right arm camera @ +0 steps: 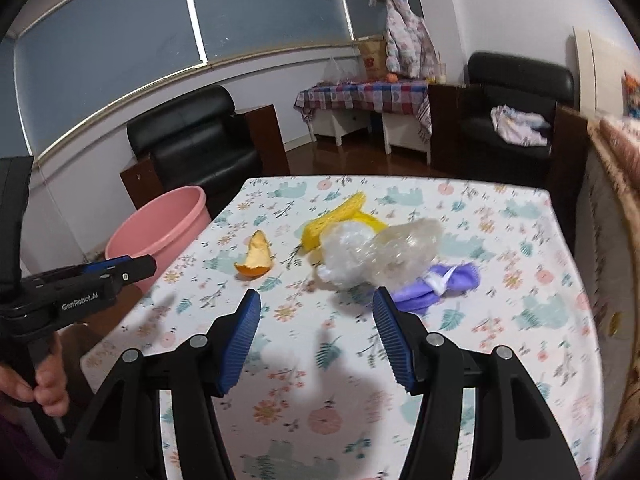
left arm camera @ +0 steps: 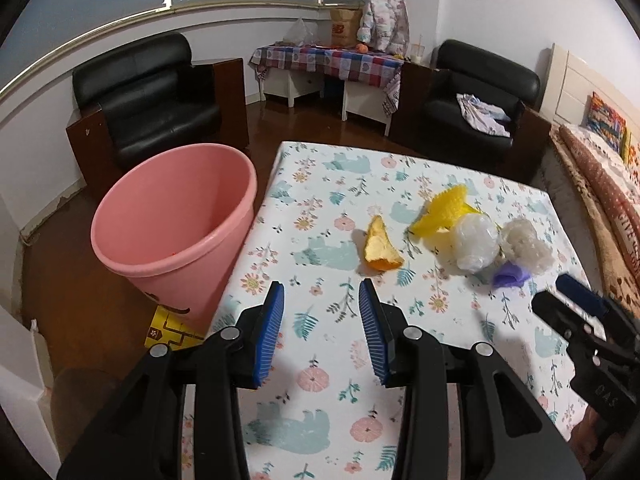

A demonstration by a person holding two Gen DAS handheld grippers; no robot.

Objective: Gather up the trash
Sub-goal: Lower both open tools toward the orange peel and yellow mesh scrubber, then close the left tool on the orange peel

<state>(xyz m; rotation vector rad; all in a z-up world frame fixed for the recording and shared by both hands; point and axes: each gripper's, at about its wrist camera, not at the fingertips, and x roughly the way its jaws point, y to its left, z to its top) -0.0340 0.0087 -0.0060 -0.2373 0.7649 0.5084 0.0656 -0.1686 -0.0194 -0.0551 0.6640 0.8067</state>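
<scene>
Trash, five pieces, clustered on the far right part of the floral tablecloth: orange peel, curved, long axis running near-to-far, pale inside facing the bin; yellow mesh piece, behind; two crumpled clear plastic wads touching; purple scrap nearest, lying crosswise. Pink bin, upright on the floor beside the table's left edge. Left gripper and right gripper: jaws spread, nothing between them.
</scene>
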